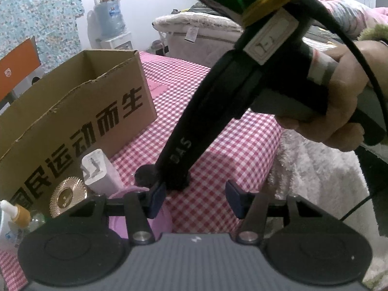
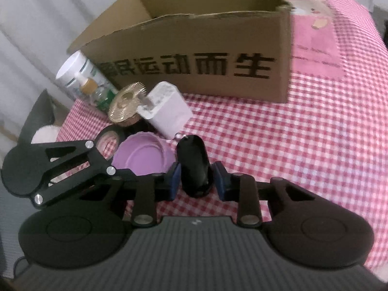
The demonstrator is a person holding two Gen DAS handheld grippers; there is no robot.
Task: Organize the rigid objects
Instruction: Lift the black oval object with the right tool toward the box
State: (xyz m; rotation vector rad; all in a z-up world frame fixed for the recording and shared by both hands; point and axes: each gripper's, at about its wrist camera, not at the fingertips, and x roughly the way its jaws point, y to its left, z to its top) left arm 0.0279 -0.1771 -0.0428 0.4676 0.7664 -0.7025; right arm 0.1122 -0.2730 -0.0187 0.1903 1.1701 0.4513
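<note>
From my left wrist camera, my left hand-held gripper (image 1: 196, 200) stands partly open with only the red-and-white checked cloth (image 1: 218, 145) of the tabletop between its blue pads; it holds nothing. Its left pad sits just beside a pink lidded container (image 1: 140, 208). Ahead, my right hand (image 1: 344, 101) grips the handle of the other tool, whose black fingers reach down to a small black object (image 1: 145, 174) on the cloth. A white charger plug (image 1: 99, 172) leans against the brown cardboard box (image 1: 80, 111), with a gold ridged disc (image 1: 68, 196) beside it and a small dropper bottle (image 1: 14, 215) at the left edge.

From my right wrist camera, my right hand-held gripper (image 2: 196, 178) is narrowed around the black object (image 2: 192, 165), a rounded oblong piece lying on the checked cloth (image 2: 291, 145). The blue pads sit against its two sides, so it looks gripped. It is in front of the open cardboard box (image 2: 194, 55), near the box's front wall and outside it. Just left of it lies the pink container (image 2: 143, 155), with a roll of black tape (image 2: 109, 138) beyond that. The white charger (image 2: 167, 111), gold disc (image 2: 126, 104) and a white and green bottle (image 2: 82, 77) crowd together by the box's left corner. My left tool's black linkage crosses the lower left.
</note>
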